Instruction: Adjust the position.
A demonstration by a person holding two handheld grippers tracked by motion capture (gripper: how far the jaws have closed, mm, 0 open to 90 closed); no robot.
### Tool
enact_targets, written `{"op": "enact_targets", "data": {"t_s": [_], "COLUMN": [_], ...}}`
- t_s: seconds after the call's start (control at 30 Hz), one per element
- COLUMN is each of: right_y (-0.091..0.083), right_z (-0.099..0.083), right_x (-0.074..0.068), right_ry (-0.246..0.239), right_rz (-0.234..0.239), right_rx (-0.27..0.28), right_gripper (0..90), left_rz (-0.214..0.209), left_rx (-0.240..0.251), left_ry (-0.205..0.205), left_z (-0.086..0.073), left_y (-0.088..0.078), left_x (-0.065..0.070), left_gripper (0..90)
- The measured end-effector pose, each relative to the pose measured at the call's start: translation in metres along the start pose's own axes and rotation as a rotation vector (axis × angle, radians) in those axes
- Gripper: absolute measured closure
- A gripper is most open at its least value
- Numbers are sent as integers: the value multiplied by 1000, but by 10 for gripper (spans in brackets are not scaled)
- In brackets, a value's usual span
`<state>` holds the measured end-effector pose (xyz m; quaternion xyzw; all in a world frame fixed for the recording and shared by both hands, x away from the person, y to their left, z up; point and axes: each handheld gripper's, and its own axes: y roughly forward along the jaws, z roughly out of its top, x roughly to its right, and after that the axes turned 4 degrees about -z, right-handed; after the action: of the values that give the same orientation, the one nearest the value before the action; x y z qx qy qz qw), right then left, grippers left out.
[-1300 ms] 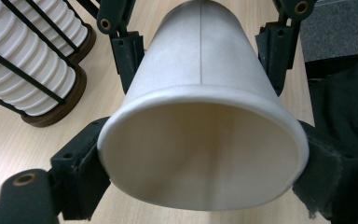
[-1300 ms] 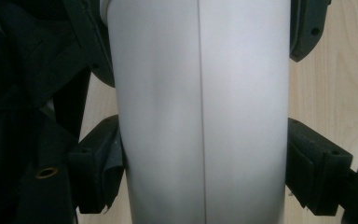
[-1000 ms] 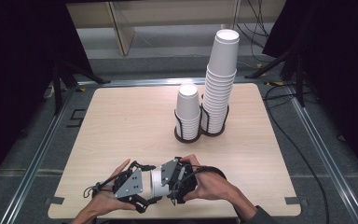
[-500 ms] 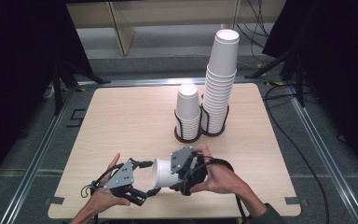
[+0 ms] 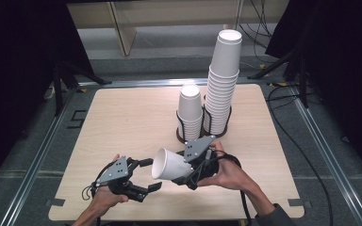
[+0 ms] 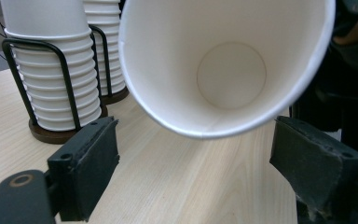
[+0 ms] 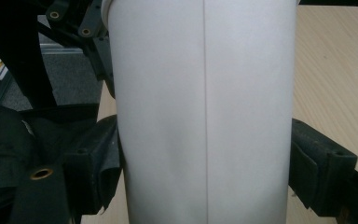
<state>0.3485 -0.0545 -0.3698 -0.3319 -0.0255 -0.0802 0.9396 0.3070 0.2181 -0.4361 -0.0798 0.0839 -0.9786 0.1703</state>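
Note:
A white paper cup [image 5: 168,165] lies sideways above the table's front, its mouth turned left. My right gripper [image 5: 187,170] is shut on its base end; in the right gripper view the cup wall [image 7: 205,112] sits between both jaws of that gripper [image 7: 205,172]. My left gripper [image 5: 150,175] stands open just left of the cup's mouth, apart from it. The left gripper view looks straight into the empty cup [image 6: 230,70], with the left gripper [image 6: 203,170] spread wide below the rim.
Two wire holders stand at the table's middle back: a short stack of cups [image 5: 190,108] and a tall stack [image 5: 224,80] to its right. They show again as the short stack [image 6: 46,74] and tall stack [image 6: 105,46]. The wooden table [image 5: 122,117] has metal rails along its sides.
The two grippers, close together on the cup a second ago, have parted. My left gripper let go and opened; my right gripper carried the cup up and to the right.

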Motion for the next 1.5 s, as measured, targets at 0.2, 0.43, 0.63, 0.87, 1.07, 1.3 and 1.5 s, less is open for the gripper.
{"op": "enact_targets", "data": {"t_s": [0.2,0.43,0.63,0.87,1.07,1.3,1.5], "right_y": [7,15,24,32,34,37,33], "right_z": [-5,-9,-11,-13,-15,-19,-22], "right_x": [0,-1,-4,-6,-5,-4,-1], "right_ry": [16,29,26,41,42,68,107], "right_rz": [31,62,87,118,122,136,115], "right_rx": [30,38,45,59,78,93,77], "right_gripper": [208,208,208,206,204,190,153], "left_rz": [-23,-30,-31,-46,-51,-45,-14], "left_rx": [25,38,54,85,91,85,77], "left_ry": [-26,-51,-59,-54,-55,-28,-6], "left_z": [0,1,1,0,1,4,8], "left_y": [1,5,7,9,7,4,0], "left_x": [0,3,4,5,4,5,6], "left_gripper": [131,94,48,42,69,102,112]}}
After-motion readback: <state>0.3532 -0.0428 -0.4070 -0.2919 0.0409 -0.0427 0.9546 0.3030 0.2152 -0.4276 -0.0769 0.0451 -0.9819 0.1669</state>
